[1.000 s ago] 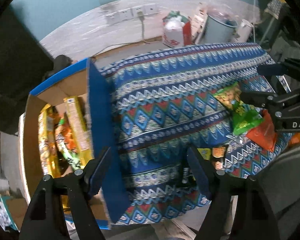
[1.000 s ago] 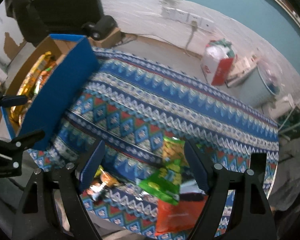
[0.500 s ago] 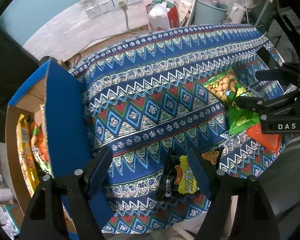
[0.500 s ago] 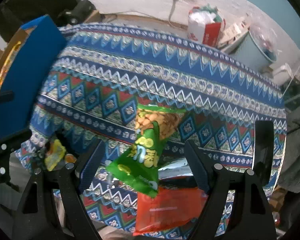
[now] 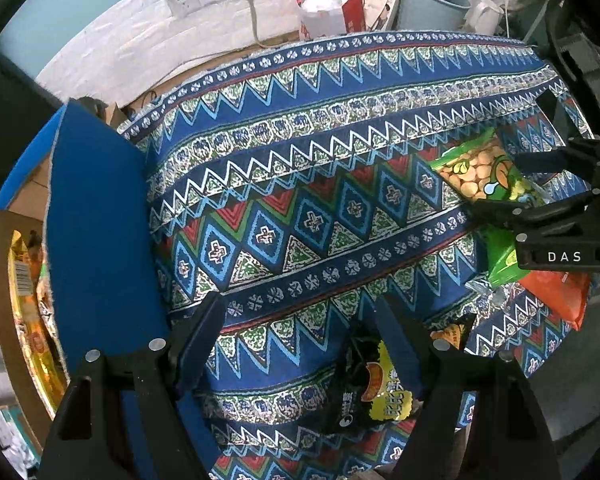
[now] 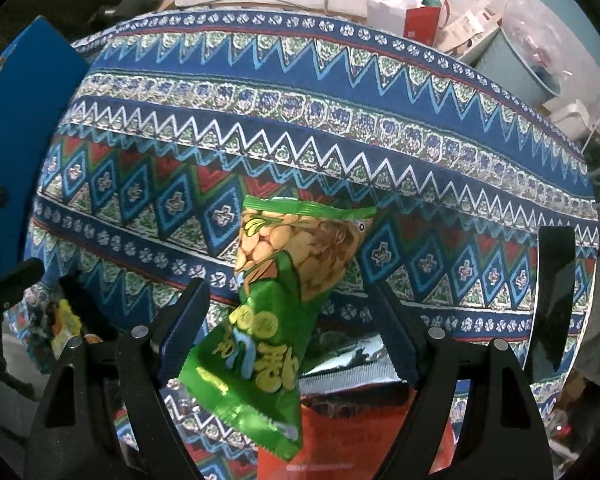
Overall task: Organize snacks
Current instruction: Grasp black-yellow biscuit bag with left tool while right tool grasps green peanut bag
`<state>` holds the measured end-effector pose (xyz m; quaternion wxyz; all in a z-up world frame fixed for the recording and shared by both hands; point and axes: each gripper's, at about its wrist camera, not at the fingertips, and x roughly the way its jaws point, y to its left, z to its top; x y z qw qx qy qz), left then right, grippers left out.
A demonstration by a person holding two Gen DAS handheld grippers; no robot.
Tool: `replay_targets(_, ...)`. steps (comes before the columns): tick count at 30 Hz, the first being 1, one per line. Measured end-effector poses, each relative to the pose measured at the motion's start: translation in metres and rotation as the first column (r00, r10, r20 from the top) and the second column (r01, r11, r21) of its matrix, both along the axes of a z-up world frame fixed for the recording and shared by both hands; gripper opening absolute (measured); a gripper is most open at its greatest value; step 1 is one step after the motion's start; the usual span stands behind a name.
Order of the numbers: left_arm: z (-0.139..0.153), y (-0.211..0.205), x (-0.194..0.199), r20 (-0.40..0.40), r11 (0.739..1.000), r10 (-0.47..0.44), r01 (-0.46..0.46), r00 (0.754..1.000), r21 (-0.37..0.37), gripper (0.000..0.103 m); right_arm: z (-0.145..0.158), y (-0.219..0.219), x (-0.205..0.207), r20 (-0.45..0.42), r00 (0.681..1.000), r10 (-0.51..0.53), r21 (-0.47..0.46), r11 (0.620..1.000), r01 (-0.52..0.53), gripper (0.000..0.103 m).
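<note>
**Helper:** Which snack is yours?

**Me:** The green peanut bag [image 6: 276,312]. It lies on the patterned tablecloth [image 6: 300,128], near the front edge. Its lower end sits on top of an orange packet [image 6: 340,432] and something silver. My right gripper [image 6: 288,316] is above it, and the bag is between the two fingers.

**Helper:** Are the tongs squeezing it?

**Me:** No. They are spread wide and I see a gap on each side. My left gripper [image 5: 300,332] is spread wide too. It holds nothing. A black and yellow packet [image 5: 374,392] lies just by its right finger.

**Helper:** How will the green bag feel?

**Me:** Light, I think. It looks puffy and crinkly, and the shiny skin could slip. The nuts inside may crack if I squeeze hard. I would pinch it across the middle, where it is narrow, and press gently.

**Helper:** Where do the snacks go?

**Me:** My guess is the cardboard box with the blue flap [image 5: 96,232] on the left. It already has gold packets [image 5: 28,312] in it.

**Helper:** Can you read any words?

**Me:** The right gripper's side says "DAS" in white. The green bag has big yellow letters, and the black and yellow packet has writing too, but I cannot read either. I see no clear brand name.
</note>
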<state>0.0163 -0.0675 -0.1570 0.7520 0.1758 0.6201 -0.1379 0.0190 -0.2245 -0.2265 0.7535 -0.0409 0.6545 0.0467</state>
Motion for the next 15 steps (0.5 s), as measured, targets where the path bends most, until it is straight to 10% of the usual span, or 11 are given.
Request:
replay_targets(8, -0.001, -0.011, -0.008, -0.045, 0.999, -0.009, 0.007, 0.999, -0.047, 0.081, -0.006, 0.014, -0.003, 0.010, 0.996, 0.093, -0.032, 0.995, -0.093, 0.041)
replay_targets(15, -0.002, -0.021, -0.031, -0.065, 0.997, -0.058, 0.055, 0.996, -0.044, 0.087, 0.014, 0.011, -0.008, 0.074, 0.992, 0.102, -0.027, 0.995, -0.100, 0.037)
